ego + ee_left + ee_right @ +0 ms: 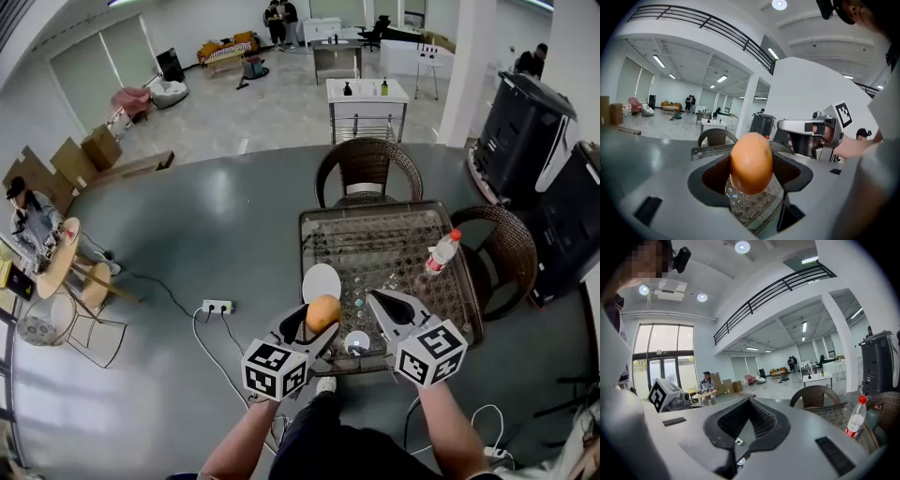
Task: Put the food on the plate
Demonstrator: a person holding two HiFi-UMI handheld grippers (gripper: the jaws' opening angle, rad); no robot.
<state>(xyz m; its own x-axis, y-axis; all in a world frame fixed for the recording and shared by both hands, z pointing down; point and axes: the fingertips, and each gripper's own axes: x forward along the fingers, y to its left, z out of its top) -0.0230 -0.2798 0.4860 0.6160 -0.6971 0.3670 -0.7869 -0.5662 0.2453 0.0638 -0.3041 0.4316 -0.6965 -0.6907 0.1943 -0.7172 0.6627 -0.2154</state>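
Gripping orange food [751, 159], left gripper [751, 172] hangs over glass table [375, 246]; grey floor [216, 234].

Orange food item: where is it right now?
Head view, lower centre: the orange food item is gripped between the fingers of the left gripper, held over the glass table just on the near side of the white plate.

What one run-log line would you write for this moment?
left gripper: shut on orange food, held near white plate | right gripper: shut, empty | food on plate: not yet
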